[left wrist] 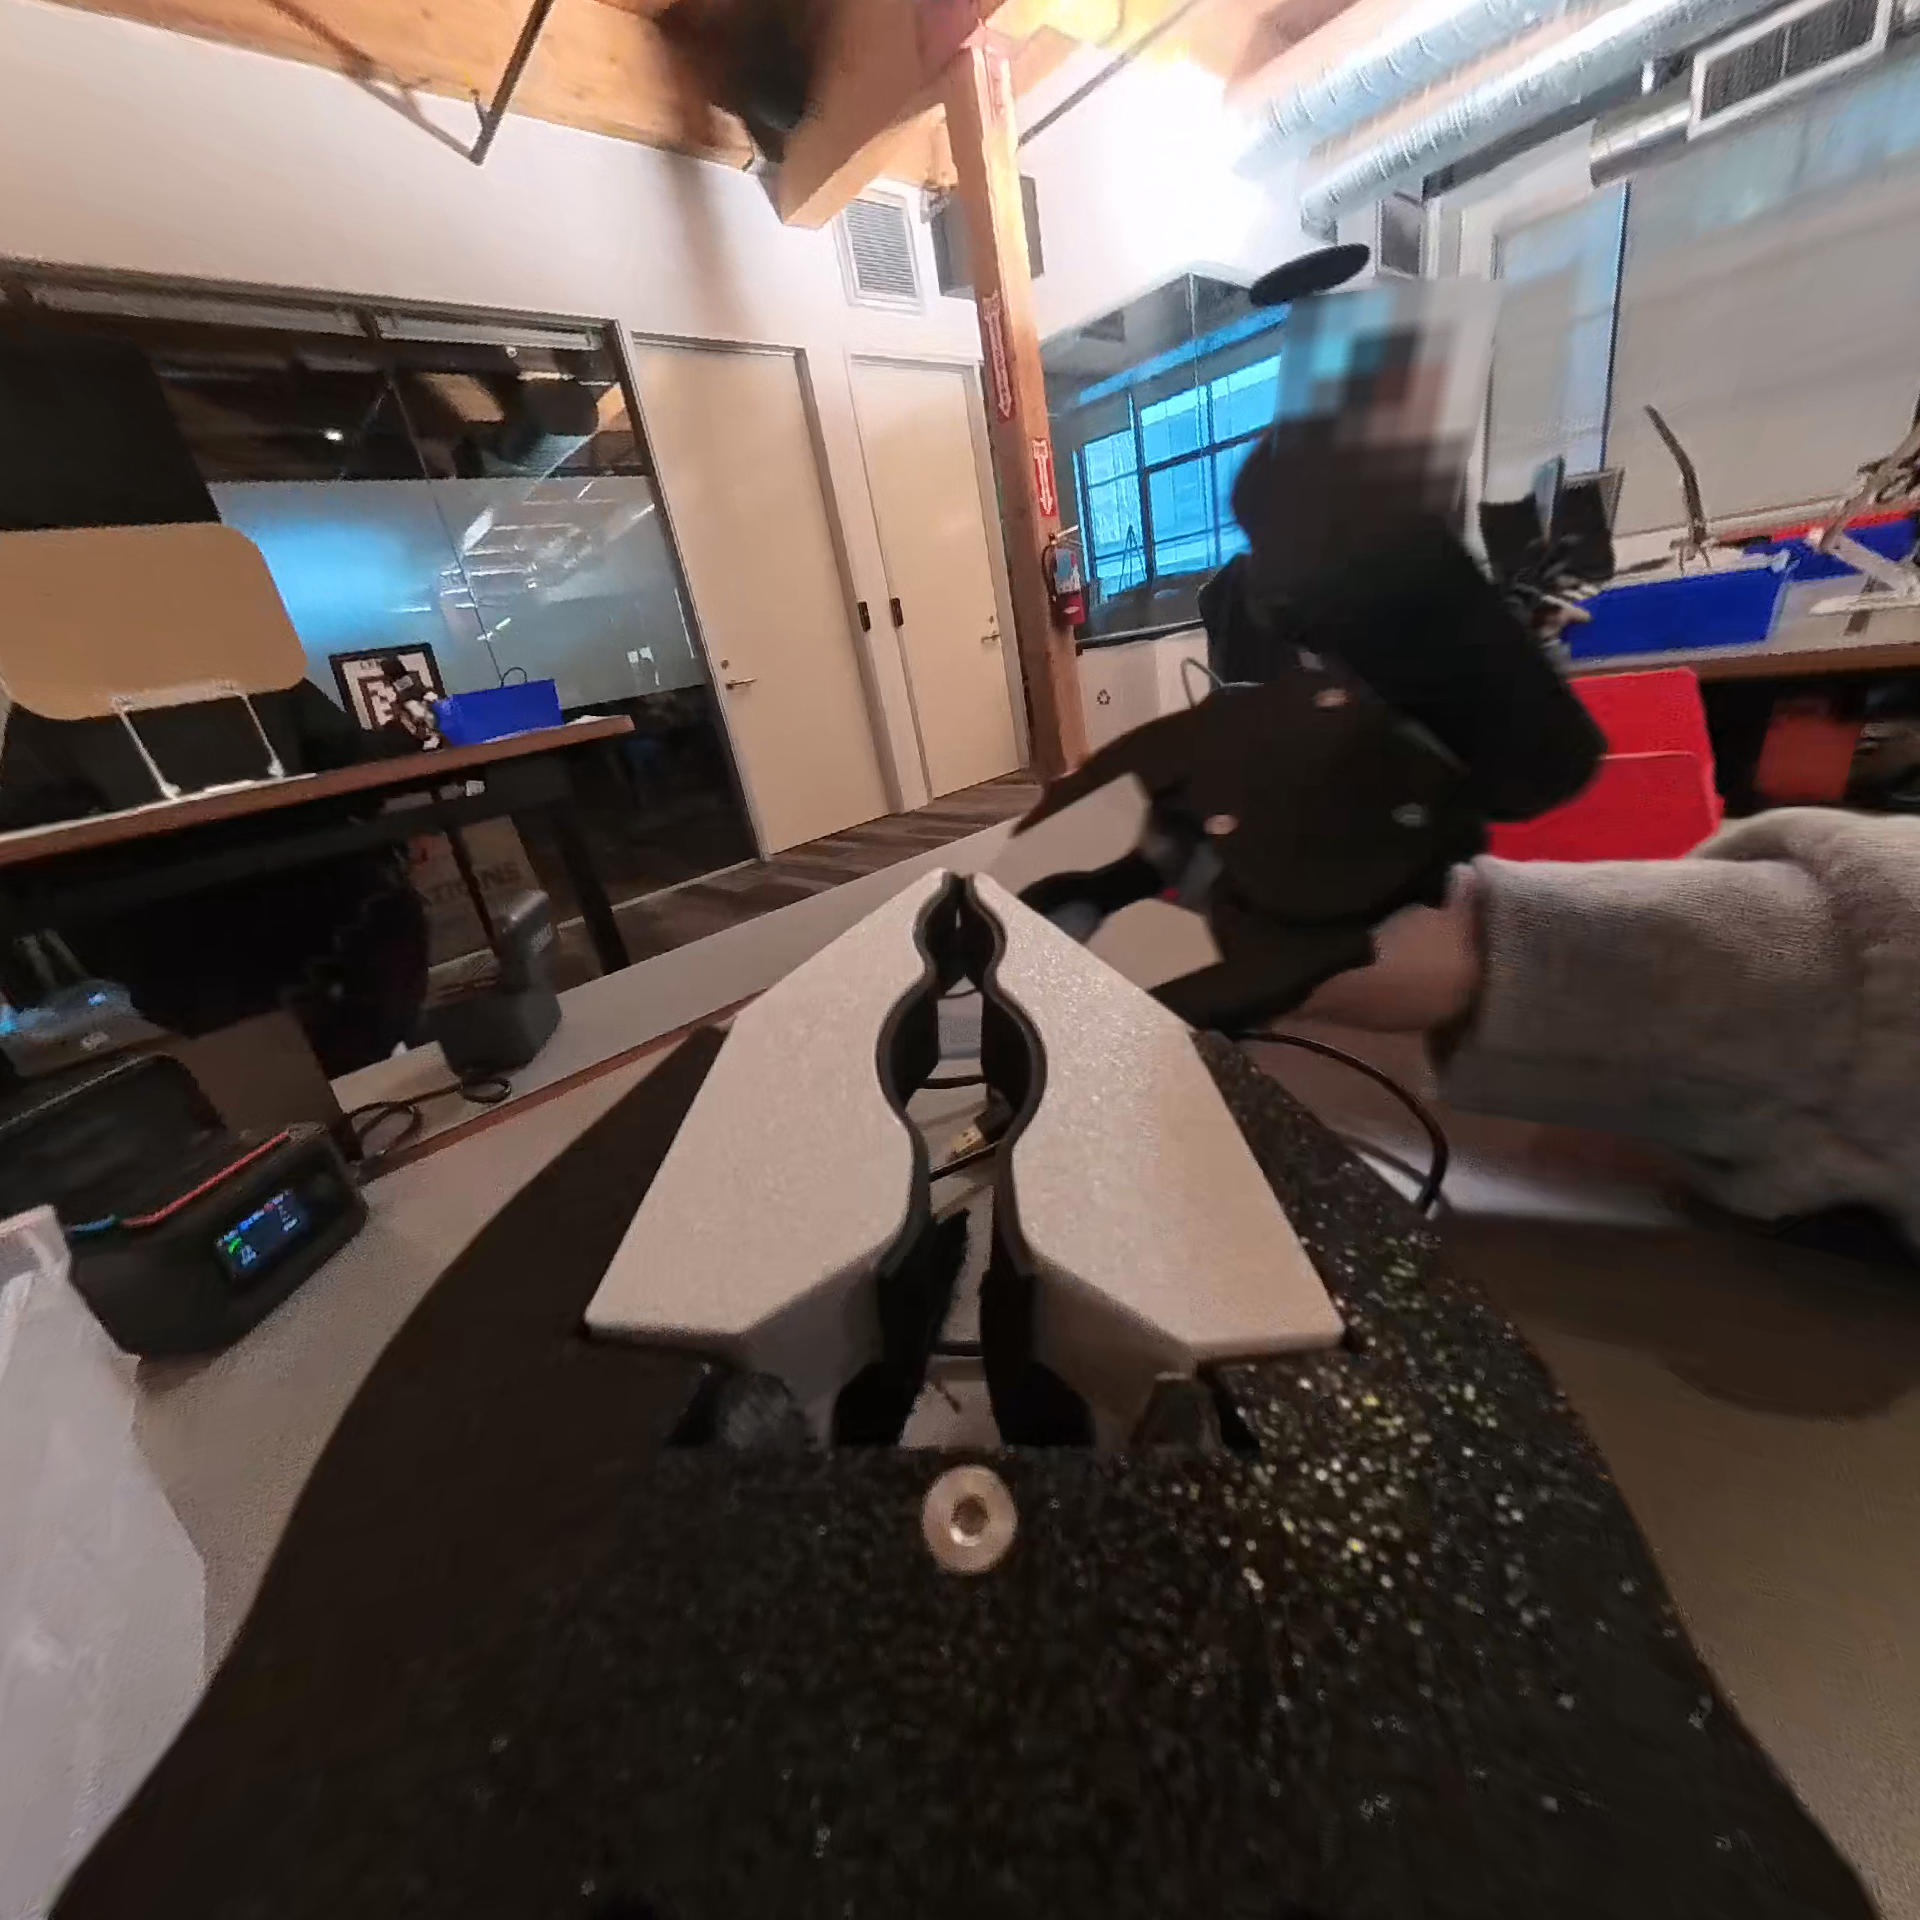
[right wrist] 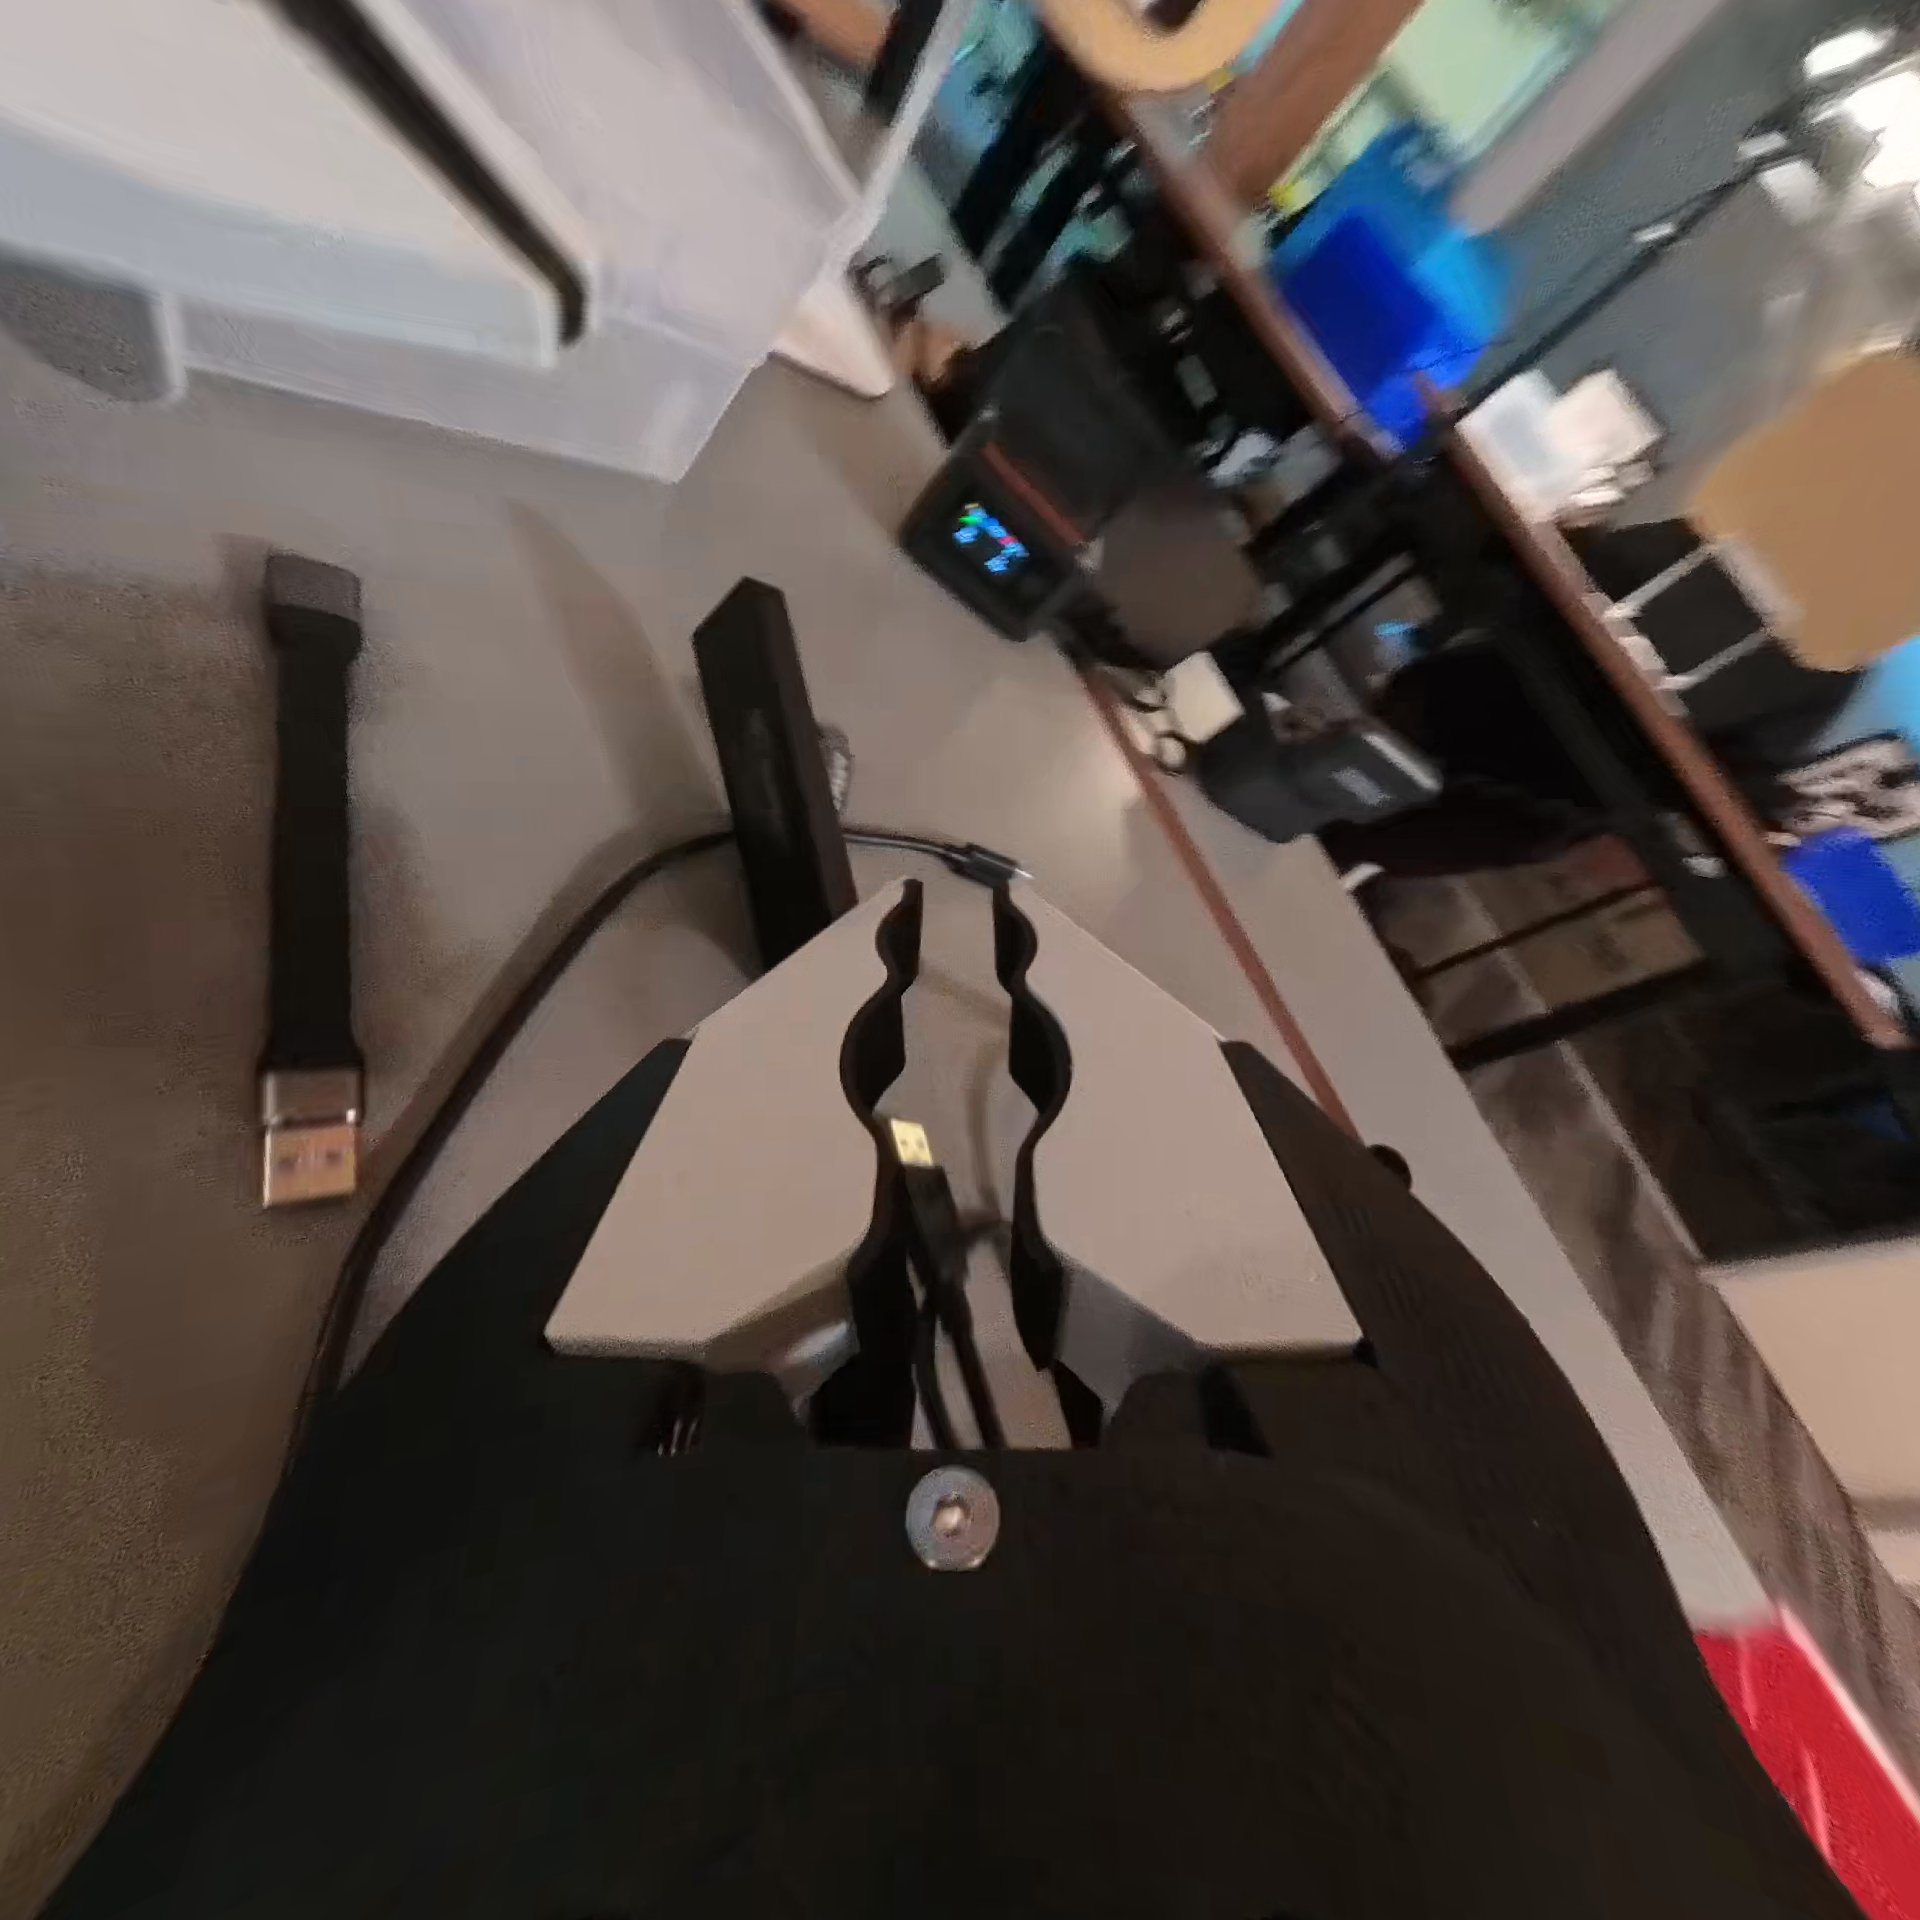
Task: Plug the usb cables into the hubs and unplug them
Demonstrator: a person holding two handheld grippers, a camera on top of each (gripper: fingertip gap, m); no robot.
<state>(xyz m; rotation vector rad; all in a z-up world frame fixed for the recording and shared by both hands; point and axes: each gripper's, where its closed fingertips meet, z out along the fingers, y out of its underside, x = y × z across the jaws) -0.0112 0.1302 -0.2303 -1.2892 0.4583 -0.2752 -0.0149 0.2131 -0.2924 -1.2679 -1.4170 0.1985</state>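
My left gripper is shut with its grey fingertips touching, and I see nothing between them. It is raised over the grey table. A USB plug on a black cable shows through the gap behind the tips. My right gripper is slightly open and empty, low over the table. Beneath its gap lies a USB-A plug on a black cable. A long black hub lies just beyond its left finger. The right gripper also shows in the left wrist view, held by a hand in a grey sleeve.
A short flat black cable with a silver plug lies to the left. A thin cable with a small plug lies past the tips. A clear plastic bin stands at the back left. A black power unit with a lit screen sits near the table edge.
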